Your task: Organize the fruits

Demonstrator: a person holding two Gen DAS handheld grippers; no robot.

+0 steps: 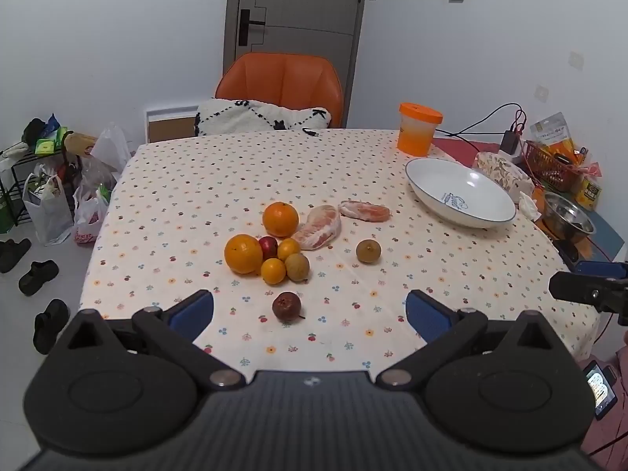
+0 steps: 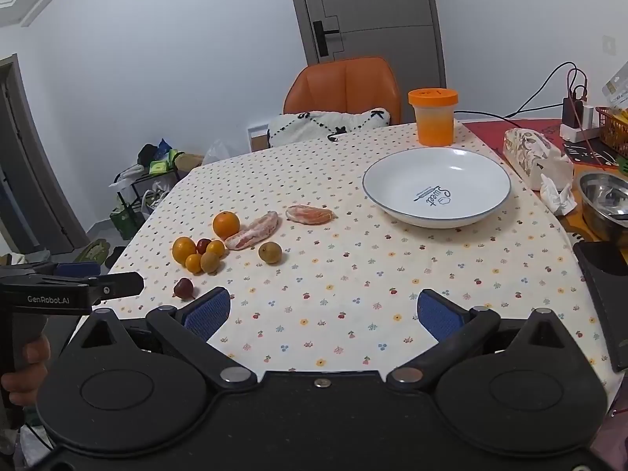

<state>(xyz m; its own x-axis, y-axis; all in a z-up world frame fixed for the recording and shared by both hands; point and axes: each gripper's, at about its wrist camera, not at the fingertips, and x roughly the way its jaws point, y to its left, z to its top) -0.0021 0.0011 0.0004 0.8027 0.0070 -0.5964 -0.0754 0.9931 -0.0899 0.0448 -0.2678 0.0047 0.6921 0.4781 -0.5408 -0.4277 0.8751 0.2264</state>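
From my left wrist camera, my left gripper (image 1: 310,314) hangs wide open, empty, a dark red fruit (image 1: 287,306) between its fingers. On the right wrist view, my right gripper (image 2: 324,312) gapes empty; the fruit cluster (image 2: 204,251) lies ahead-left, the white plate (image 2: 436,186) ahead-right.

a lived-in home, a dining corner. the bench (image 1: 188,180) wears a flowery cloth, with an orange chair (image 1: 280,82) and cushion (image 1: 259,115) at its far side before a grey door (image 1: 298,11). shoes (image 1: 37,276) and shopping bags (image 1: 49,204) lie on the floor by a cluttered rack (image 1: 15,180); a tissue box (image 2: 533,155) and chargers (image 2: 575,112) crowd the bench's edge.
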